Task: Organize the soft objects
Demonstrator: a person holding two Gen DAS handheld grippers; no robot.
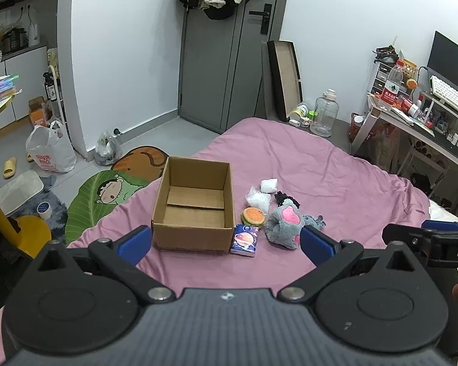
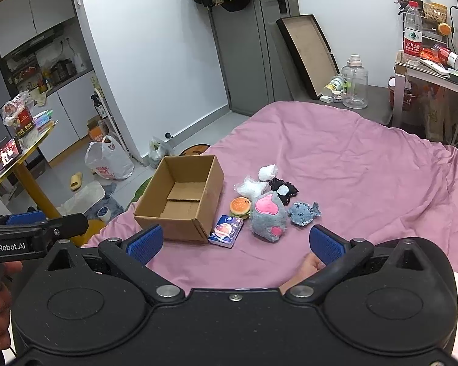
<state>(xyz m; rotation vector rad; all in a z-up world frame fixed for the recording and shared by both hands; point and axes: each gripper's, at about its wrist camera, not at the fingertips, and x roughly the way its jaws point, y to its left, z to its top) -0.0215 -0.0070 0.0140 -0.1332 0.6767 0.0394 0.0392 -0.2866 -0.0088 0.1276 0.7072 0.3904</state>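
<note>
An open, empty cardboard box [image 1: 195, 204] [image 2: 180, 198] sits on the pink bedsheet [image 1: 320, 177] [image 2: 366, 167]. To its right lie a tissue pack [image 1: 245, 240] [image 2: 226, 231], a burger toy [image 1: 253, 216] [image 2: 240, 206], a grey plush paw [image 1: 284, 225] [image 2: 267, 216], a small grey fish plush [image 1: 314, 221] [image 2: 303, 213], a black bow piece [image 1: 285, 198] [image 2: 284, 190] and two white soft bags [image 1: 259, 198] [image 2: 253, 186]. My left gripper [image 1: 226, 244] hangs open, short of the box. My right gripper [image 2: 236, 242] is open too, in front of the tissue pack and paw.
The right gripper's finger [image 1: 412, 236] shows at the left wrist view's right edge. Floor mats [image 1: 113, 189] and a plastic bag [image 1: 50, 149] lie left of the bed. A yellow table [image 2: 21, 152] stands left, a cluttered desk [image 1: 418, 116] right, a water jug [image 1: 324, 114] beyond.
</note>
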